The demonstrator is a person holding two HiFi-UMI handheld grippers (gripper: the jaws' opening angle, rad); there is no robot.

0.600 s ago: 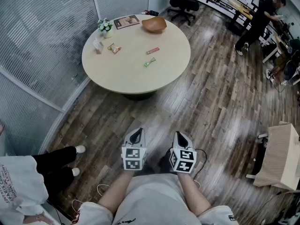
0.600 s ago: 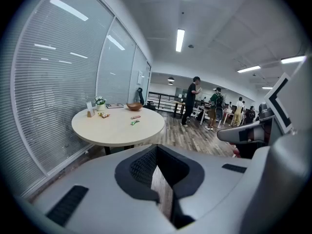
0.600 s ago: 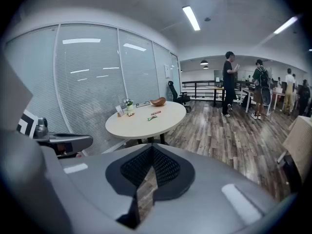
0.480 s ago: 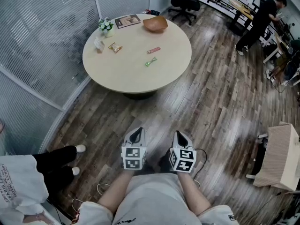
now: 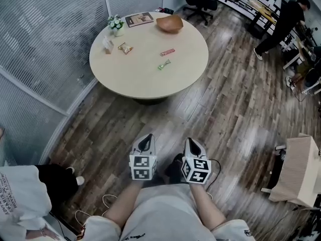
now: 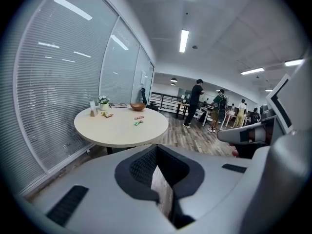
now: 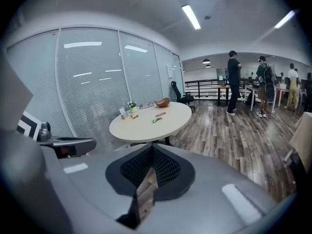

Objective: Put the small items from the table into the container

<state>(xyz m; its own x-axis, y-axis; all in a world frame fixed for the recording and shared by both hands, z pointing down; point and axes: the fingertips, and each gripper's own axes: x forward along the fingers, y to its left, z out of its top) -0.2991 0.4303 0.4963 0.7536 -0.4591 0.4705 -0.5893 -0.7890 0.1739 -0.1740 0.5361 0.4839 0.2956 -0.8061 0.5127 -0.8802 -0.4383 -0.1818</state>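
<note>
Clenched, empty: left gripper (image 5: 146, 143), right gripper (image 5: 193, 145) | well ahead on table (image 5: 140, 79): green wrapper (image 5: 164, 64), nearest, slanted, roughly midway between the two | bowl (image 5: 169, 24) at far edge

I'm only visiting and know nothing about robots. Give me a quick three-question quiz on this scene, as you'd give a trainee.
1. True or false: the green wrapped sweet lies inside the wooden bowl.
2. Where are the left gripper and right gripper? A) over the round table; B) over the wood floor, short of the table; C) touching the bowl.
3. Fill in: both grippers' jaws are ____, with nothing between them.
Key: 1 false, it lies on the tabletop, apart from the bowl. 2 B. 3 shut.
</note>
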